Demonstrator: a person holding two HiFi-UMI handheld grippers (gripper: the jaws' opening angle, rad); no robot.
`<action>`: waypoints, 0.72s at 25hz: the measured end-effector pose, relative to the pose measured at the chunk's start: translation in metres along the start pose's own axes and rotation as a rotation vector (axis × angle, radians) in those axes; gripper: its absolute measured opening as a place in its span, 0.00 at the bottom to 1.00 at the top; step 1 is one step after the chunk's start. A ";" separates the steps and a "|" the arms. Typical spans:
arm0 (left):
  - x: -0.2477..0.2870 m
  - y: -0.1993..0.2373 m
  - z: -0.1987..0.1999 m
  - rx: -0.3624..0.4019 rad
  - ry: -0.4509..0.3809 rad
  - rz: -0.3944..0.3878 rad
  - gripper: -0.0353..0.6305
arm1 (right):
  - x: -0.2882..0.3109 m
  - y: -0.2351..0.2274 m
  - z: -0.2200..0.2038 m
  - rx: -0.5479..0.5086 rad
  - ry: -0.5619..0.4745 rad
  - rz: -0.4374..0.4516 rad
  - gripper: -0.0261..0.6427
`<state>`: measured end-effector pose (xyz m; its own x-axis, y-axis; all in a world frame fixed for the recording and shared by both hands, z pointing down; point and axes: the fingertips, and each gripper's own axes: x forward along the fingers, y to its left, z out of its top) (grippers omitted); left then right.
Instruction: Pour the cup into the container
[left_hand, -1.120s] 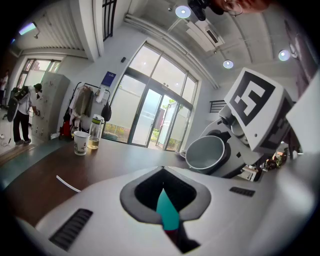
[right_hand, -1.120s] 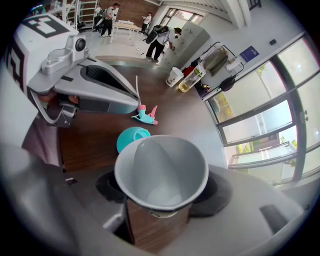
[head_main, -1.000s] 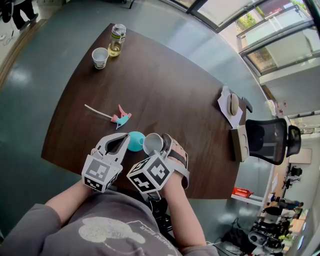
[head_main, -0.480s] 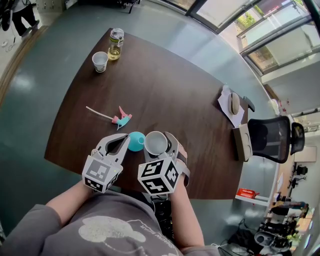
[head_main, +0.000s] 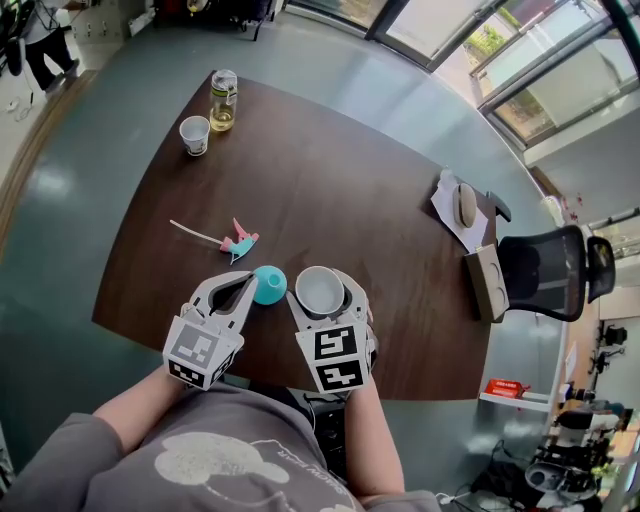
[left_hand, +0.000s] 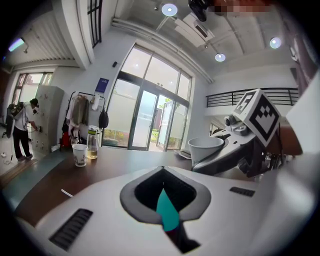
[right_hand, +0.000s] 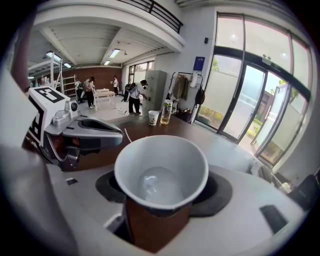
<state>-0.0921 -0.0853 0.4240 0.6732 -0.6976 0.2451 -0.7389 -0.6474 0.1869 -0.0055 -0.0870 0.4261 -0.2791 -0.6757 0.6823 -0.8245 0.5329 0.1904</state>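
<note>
My right gripper (head_main: 322, 298) is clamped around the white cup (right_hand: 161, 172), jaws fairly wide, holding it upright with its mouth up over the near edge of the table (head_main: 330, 180). My left gripper (head_main: 248, 288) is pinched almost closed on the wall of the teal container (head_main: 270, 284), just left of the cup. At the far left stand a second cup (head_main: 194, 134) and a bottle (head_main: 223, 100).

The cup (right_hand: 161, 175) looks like matt white paper; the container (head_main: 268, 284) smooth teal plastic; the worktop (head_main: 330, 190) dark, satin wood.
</note>
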 end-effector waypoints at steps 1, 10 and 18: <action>0.000 -0.002 0.001 0.005 0.001 0.002 0.06 | -0.002 -0.002 -0.003 0.021 -0.004 0.002 0.48; 0.003 -0.033 0.011 0.038 -0.017 -0.003 0.06 | -0.029 -0.029 -0.017 0.255 -0.231 0.003 0.48; 0.016 -0.066 0.015 0.072 -0.031 -0.033 0.06 | -0.039 -0.057 -0.051 0.290 -0.276 -0.104 0.48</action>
<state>-0.0321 -0.0585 0.4019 0.6983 -0.6842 0.2103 -0.7134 -0.6896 0.1248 0.0775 -0.0651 0.4252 -0.2760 -0.8507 0.4473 -0.9489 0.3153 0.0143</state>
